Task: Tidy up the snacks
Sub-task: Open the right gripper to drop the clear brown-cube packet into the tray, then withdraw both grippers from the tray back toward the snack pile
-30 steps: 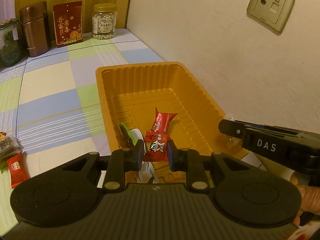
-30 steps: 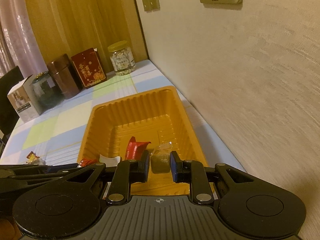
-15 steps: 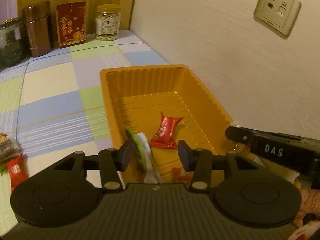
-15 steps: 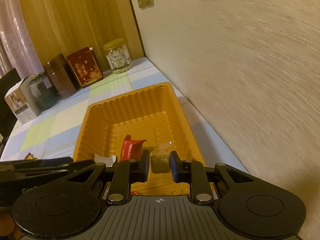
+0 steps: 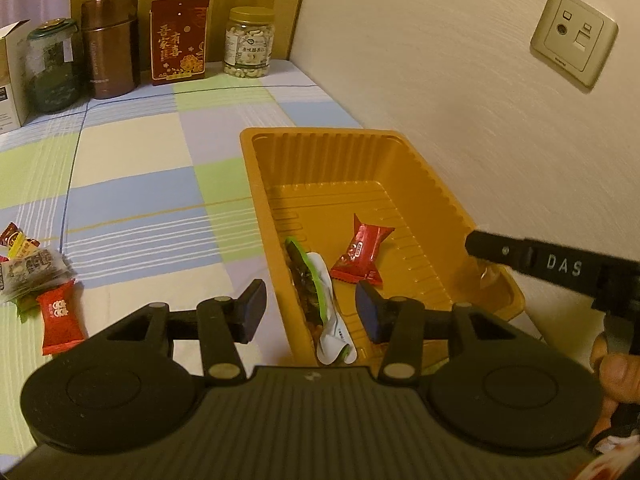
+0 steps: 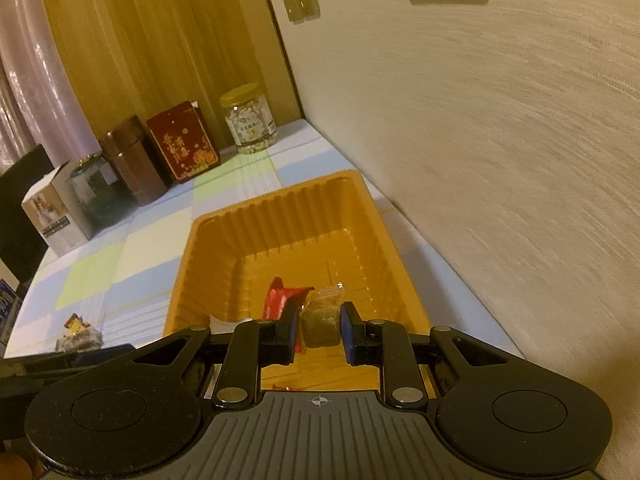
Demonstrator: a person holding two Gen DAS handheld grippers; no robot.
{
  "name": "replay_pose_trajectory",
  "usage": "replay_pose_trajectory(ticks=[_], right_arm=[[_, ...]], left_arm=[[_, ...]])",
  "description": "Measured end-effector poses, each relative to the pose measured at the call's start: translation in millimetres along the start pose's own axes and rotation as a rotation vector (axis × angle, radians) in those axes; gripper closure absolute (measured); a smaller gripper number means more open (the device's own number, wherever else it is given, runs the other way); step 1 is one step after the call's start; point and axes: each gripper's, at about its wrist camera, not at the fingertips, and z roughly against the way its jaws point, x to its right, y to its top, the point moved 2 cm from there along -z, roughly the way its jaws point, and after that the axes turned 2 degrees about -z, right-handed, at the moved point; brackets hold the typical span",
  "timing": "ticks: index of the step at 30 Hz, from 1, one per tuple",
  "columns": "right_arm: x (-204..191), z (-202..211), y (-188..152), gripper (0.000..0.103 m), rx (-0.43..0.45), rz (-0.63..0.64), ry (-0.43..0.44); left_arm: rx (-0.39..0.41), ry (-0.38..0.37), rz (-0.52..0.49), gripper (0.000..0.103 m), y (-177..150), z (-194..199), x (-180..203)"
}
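An orange plastic tray [image 5: 320, 134] lies on the checked tablecloth by the wall. Inside it are a red wrapped candy [image 5: 360, 254] and a green-and-white packet [image 5: 334, 336]. My left gripper [image 5: 310, 306] hovers open over the tray's near left wall, nothing between its pads. My right gripper [image 6: 320, 328] is shut on a brownish snack in clear wrap [image 6: 322, 312], held above the tray's near end. Its finger [image 5: 520, 256] shows at the right of the left wrist view. More loose snacks [image 5: 28, 268] and a red candy [image 5: 60, 316] lie on the cloth at the left.
Along the back stand a nut jar [image 5: 249, 42], a red pouch [image 5: 179, 40], a brown canister [image 5: 110, 44], a dark glass jar [image 5: 50, 66] and a box [image 6: 52, 216]. The wall with a socket [image 5: 574, 36] runs close along the tray's right side. A person's fingers [image 5: 616, 372] grip the right handle.
My left jaws have opened and let go of a red candy, which fell into the tray's near end. The left gripper drew back and left. The right gripper kept still.
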Motion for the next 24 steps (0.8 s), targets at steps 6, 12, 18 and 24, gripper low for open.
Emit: replay_pose_trajectory(ticks=[6, 12, 18, 24], right_arm=[[5, 3, 2, 0.034, 0.032, -0.058, 0.014], [7, 11, 0, 0.034, 0.027, -0.07, -0.002], [5, 29, -4, 0.034, 0.022, -0.085, -0.01], [-4, 50, -10, 0.034, 0.025, -0.096, 0.0]], left_arm=[[0.0, 0.004, 0.003, 0.058, -2, 4, -2], [-0.002, 0.016, 0.003, 0.058, -8, 13, -4], [0.006, 0.02, 0.022, 0.057, -13, 30, -5], [0.017, 0.025, 0.027, 0.055, -19, 51, -5]])
